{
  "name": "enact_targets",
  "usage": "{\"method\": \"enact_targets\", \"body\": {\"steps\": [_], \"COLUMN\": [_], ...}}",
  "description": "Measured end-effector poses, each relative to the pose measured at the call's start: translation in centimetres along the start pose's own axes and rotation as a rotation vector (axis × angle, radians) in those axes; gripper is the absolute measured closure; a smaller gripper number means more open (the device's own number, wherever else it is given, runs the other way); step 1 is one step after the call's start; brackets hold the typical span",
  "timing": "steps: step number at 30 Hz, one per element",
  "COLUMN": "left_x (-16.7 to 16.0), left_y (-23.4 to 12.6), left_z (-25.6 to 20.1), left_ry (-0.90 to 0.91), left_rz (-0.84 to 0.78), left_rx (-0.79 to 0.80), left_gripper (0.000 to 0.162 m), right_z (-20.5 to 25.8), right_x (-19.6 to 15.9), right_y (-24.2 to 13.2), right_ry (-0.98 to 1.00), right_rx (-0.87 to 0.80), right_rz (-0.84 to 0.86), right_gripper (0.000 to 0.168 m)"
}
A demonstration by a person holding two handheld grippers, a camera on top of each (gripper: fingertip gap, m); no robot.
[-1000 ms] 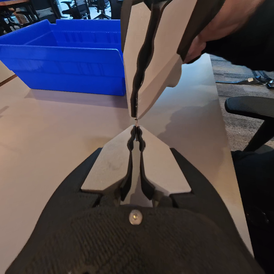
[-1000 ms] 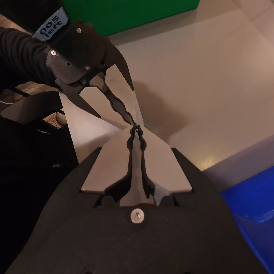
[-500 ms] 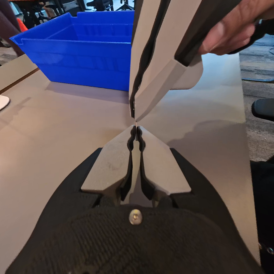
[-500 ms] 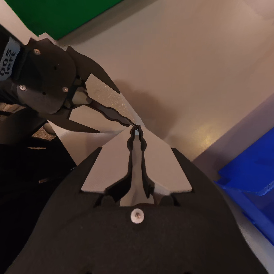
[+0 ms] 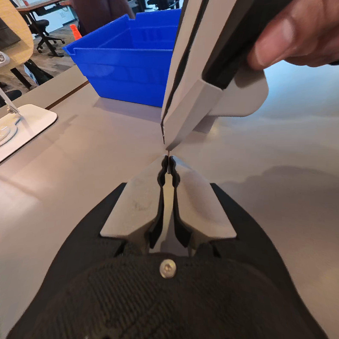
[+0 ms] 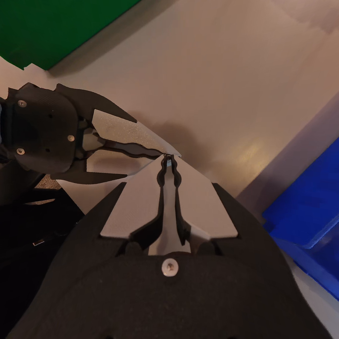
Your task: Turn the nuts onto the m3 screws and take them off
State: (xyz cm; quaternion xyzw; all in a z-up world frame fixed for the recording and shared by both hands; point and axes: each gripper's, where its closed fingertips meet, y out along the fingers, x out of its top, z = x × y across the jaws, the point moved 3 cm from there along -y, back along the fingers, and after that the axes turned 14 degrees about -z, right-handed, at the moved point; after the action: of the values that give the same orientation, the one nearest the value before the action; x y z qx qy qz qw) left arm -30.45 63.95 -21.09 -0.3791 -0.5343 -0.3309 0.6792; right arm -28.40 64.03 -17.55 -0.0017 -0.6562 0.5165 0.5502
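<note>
The grey-fingered left gripper (image 5: 168, 161) pinched a thin silver screw (image 5: 168, 162); the matching right gripper (image 6: 168, 159) pinched its small metal nut (image 6: 168, 159).

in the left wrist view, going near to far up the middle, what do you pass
left hand-held gripper → thin screw pinched at its tips → right hand-held gripper coming down from above → blue bin at the back of the table

Thin silvery screw (image 5: 168, 161) upright, tip upward, nut (image 6: 169, 161) indistinct.
</note>
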Motion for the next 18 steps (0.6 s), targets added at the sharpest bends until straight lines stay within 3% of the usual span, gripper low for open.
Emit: {"method": "enact_targets", "body": {"steps": [18], "left_x": [0.02], "left_y": [-0.46], "left_z": [-0.08], "left_ry": [-0.031], "left_rz": [-0.008], "left_rx": [-0.032], "left_gripper": [0.162], "right_z": [0.49], "right_x": [0.02], "right_y": [-0.04], "right_ry": [-0.017], "right_rx": [0.01], "right_rz": [-0.012], "right_gripper": [0.167]}}
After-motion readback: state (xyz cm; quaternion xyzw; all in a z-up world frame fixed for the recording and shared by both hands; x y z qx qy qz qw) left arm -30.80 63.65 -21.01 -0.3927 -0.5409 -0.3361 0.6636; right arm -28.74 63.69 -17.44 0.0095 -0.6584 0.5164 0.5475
